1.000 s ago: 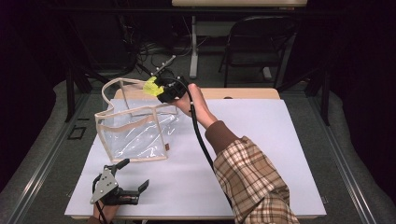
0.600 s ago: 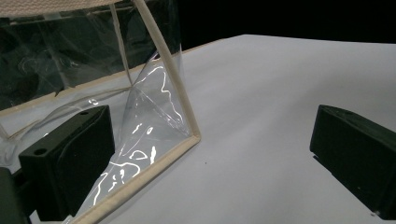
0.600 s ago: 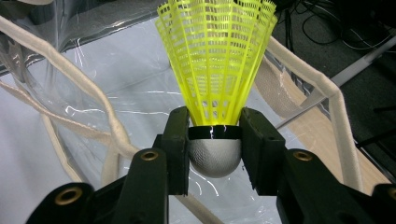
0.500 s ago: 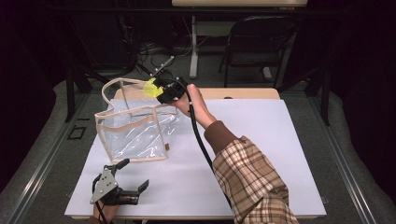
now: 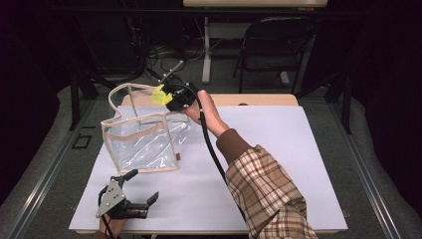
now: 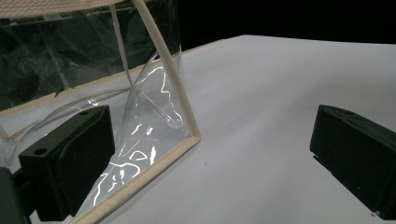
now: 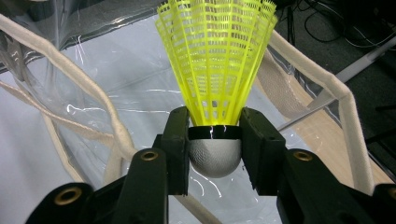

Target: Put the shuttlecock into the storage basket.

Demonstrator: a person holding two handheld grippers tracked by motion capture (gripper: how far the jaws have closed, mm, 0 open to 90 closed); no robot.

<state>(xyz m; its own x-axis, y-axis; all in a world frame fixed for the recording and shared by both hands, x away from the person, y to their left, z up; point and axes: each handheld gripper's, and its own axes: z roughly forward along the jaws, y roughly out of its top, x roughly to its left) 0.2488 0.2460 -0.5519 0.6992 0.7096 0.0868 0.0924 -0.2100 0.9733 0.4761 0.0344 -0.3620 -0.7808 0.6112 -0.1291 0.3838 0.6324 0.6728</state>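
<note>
Right gripper (image 5: 166, 95), in my right hand, holds a yellow shuttlecock (image 7: 215, 56) by its white cork, jaws pressed on either side of the cork, skirt pointing away from the camera on the gripper. I have it poised above the open mouth of the clear bag (image 5: 144, 139), which stands near the far left corner of the table (image 5: 278, 164), cream handles (image 7: 343, 107) arching up around the opening. Left gripper (image 5: 135, 205) rests by the near left edge, jaws wide apart with nothing between them, close to the bag's bottom corner (image 6: 194, 137).

As I judge it, the step in hand is dropping the shuttlecock into the bag. To do it well I should clear the near handle loop first, bring the cork over the middle of the opening rather than over the rim, lower until the skirt is inside the walls, and only then let go. The bag looks light and floppy; steadying its near edge with the free gripper would keep it from tipping.
</note>
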